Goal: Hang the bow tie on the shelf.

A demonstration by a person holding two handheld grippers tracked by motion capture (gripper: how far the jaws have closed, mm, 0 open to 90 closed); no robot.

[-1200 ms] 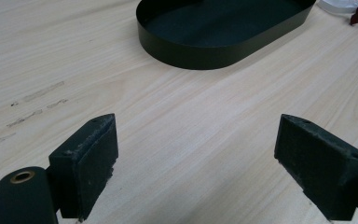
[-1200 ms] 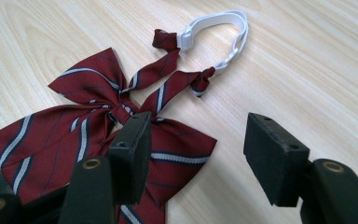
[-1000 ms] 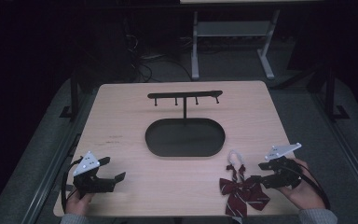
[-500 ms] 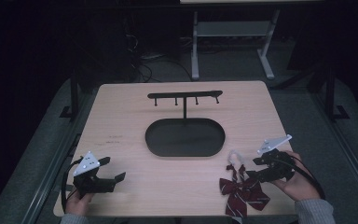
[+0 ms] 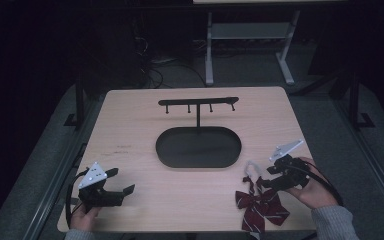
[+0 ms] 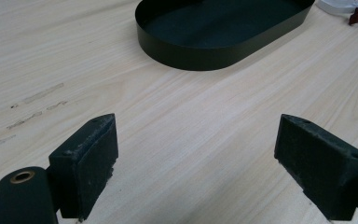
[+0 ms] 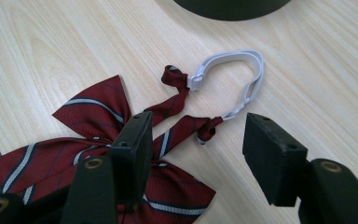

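Since a second ago your right gripper (image 5: 263, 184) has slid in toward the bow tie (image 5: 261, 206) and tipped its nose down at it, while your left gripper (image 5: 121, 181) hasn't budged from its spot near the desk's (image 5: 130, 125) front left corner.

So where you're at: the right jaws are spread apart, nothing between them yet. In the right gripper view the dark red striped bow tie sits right under and behind the left-hand jaw, with its two thin tails running out ahead through the gap. The white elastic strap (image 7: 242, 74) loops out just beyond the jaw tips, clipped to both tail ends. One tail knot (image 7: 208, 127) lies pretty much dead centre between the jaws, so you're lined up nicely for a pinch there.

Left jaws are wide apart too, holding nothing, just bare wood below them. Ahead of them and a bit to the right you've got the black oval tray (image 6: 223, 32), well apart from the jaws.

Progress-wise, I'd say you're right at the start. Nothing's been picked up, the bow tie lies flat on the desk, and the hanger stand (image 5: 198, 104) with its little pegs behind the tray is bare. My guess is the strap is meant to go on one of those pegs, which leaves basically everything: grab, lift, carry it past the tray, hook it on.
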